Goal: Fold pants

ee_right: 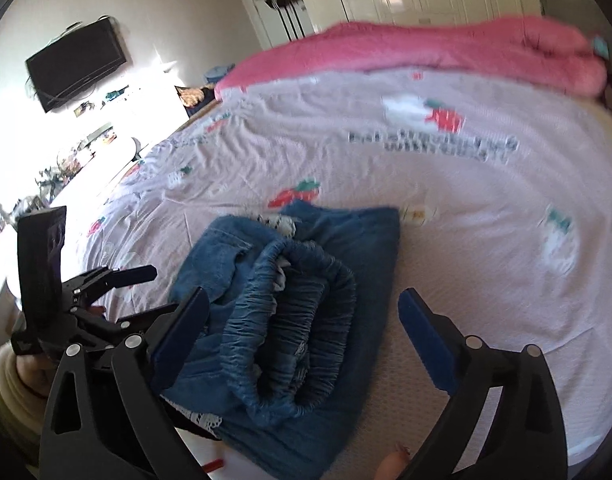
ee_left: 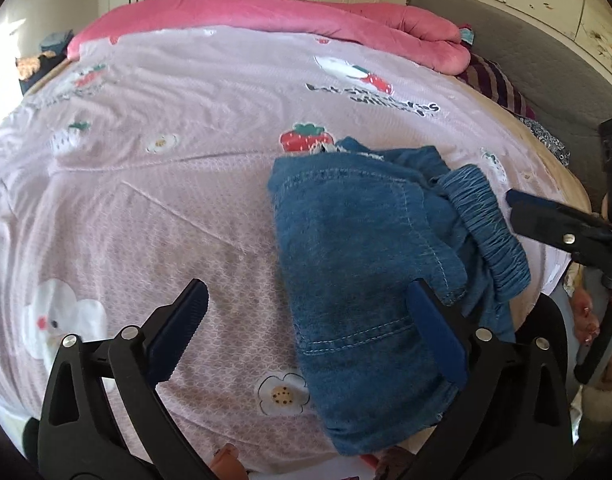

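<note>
Denim pants (ee_left: 370, 280) already folded into a compact bundle on the pink strawberry bedsheet (ee_left: 166, 208), elastic waistband (ee_right: 290, 336) uppermost; left gripper (ee_left: 310, 336) and right gripper (ee_right: 306, 344) both spread wide, gripping nothing; probably only tidying left.

One pants (ee_left: 370, 280) — folded denim; two hand-held grippers — left hand-held gripper (ee_left: 310, 336), right hand-held gripper (ee_right: 302, 336); one pink blanket (ee_left: 266, 12); one TV (ee_right: 76, 64).
</note>
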A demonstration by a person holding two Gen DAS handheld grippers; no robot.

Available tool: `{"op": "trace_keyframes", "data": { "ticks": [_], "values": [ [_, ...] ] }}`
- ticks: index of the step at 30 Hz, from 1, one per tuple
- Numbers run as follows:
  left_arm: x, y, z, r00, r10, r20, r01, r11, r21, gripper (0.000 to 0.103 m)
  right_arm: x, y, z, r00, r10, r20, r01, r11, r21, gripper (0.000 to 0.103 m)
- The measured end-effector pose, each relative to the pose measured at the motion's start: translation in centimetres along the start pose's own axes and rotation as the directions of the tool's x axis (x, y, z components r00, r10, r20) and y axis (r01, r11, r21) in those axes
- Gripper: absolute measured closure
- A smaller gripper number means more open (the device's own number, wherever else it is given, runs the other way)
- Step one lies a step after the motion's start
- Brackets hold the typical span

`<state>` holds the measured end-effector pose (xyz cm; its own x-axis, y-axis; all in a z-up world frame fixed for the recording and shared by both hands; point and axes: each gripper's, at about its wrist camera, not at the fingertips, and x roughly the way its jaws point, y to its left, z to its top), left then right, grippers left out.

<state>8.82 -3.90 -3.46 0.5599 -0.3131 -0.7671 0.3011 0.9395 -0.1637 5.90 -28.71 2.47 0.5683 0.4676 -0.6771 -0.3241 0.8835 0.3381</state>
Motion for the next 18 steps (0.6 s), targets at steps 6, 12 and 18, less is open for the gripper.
{"op": "trace_keyframes", "data": {
  "ticks": [6, 12, 18],
  "values": [
    [1.1, -0.1, -0.3, 0.999, -0.045, -0.021, 0.045, 0.999, -0.020, 0.010, 2.2, -1.9, -1.4, 0.998, 0.036, -0.049, -0.032, 0.997, 0.070, 0.008],
    [2.2, -0.3, -0.5, 0.994, -0.098, -0.050, 0.096, 0.994, -0.045, 0.010, 2.8, -3.1, -2.2, 0.995, 0.098, -0.024, -0.094, 0.986, 0.134, 0.008],
    [2.9, -0.4, -0.5, 0.991, -0.120, -0.058, 0.116, 0.991, -0.071, 0.012, 3.1, -3.1, -2.5, 0.993, 0.121, -0.013, -0.118, 0.983, 0.142, 0.022]
  ]
}}
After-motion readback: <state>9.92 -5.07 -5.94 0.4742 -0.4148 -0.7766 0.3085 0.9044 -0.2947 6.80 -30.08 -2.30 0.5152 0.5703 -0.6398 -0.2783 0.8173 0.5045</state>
